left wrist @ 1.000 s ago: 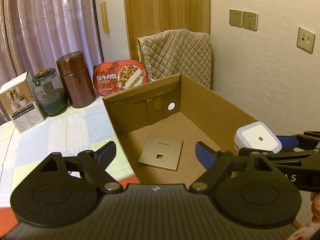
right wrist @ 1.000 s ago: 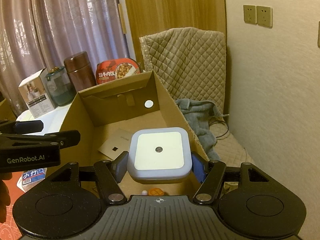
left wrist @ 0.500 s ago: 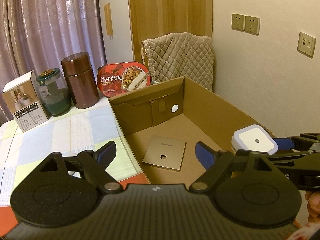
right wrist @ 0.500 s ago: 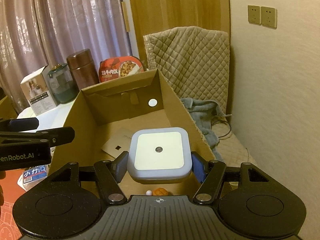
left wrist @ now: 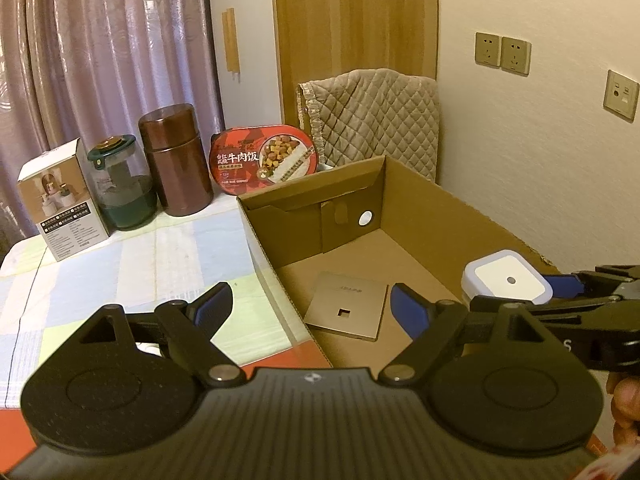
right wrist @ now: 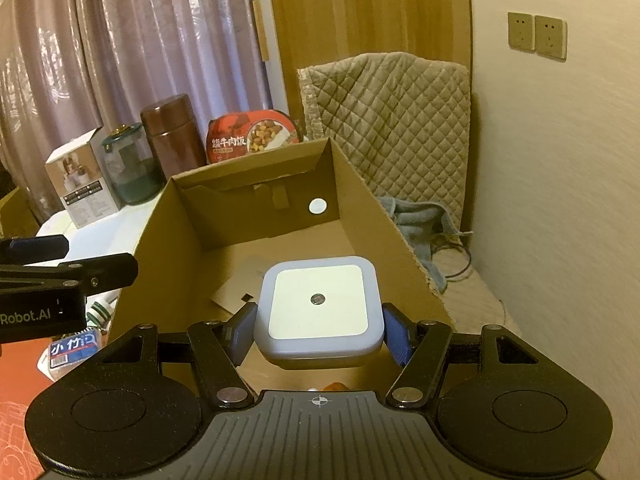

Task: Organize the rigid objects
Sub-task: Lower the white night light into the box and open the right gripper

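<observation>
Cardboard walls of the open box (right wrist: 372,216) frame the white square night light (right wrist: 319,305), clamped between the right gripper (right wrist: 319,334)'s 2 blue pads and held above the box's near end. It hides most of the flat tan panel (left wrist: 347,306) on the box floor. Something orange shows just under the light, too cut off to identify. The left gripper (left wrist: 310,306) hangs with jaws wide apart and bare over the box's left wall.
</observation>
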Available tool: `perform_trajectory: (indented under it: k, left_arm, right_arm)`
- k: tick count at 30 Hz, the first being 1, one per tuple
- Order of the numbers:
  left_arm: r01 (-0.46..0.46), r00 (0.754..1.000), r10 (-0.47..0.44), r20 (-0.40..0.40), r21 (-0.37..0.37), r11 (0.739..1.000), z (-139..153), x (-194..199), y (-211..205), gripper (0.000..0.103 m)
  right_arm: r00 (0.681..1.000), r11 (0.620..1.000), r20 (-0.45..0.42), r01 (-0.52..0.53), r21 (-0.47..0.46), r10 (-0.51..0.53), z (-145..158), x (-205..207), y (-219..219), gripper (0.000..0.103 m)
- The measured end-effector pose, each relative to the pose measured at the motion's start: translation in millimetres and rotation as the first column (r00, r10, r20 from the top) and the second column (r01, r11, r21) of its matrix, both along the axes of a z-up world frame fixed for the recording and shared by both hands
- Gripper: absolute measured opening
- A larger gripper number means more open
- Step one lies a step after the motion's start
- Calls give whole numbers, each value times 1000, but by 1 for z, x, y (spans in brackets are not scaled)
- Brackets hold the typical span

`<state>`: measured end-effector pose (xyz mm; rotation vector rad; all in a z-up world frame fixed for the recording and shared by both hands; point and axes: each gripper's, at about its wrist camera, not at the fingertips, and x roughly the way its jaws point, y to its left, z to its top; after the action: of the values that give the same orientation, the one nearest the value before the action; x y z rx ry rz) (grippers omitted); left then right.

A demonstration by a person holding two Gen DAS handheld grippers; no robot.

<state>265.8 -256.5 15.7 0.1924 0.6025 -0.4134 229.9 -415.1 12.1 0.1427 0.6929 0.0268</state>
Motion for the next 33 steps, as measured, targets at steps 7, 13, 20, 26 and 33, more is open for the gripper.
perform_trajectory:
  k: [7,13,20,26,33]
  left_arm:
    - [-12,1000,12,-3,-2,1000,0,0,5,83]
    - [-18,1000,18,-5,-3,1000,-1,-1,8,83]
    - [-22,1000,22,-6,-7,1000,-2,-3,12,83]
    - [-27,1000,27,-5,-10,1000,-1,-4,17,83]
    - [-34,999,34,-4,-12,999,2,-4,21,83]
  right_arm:
    - [1000,999,5,-6,38,6,-1,7,-1,62]
    - [999,999,38,4,45,-6,4,6,-2,63]
    - [999,1000,43,-2,-29,3,3,4,5,63]
    - [999,998,39,-15,-59,17,0,4,11,63]
    - [999,996,36,-25,-81,28,0,3,15,64]
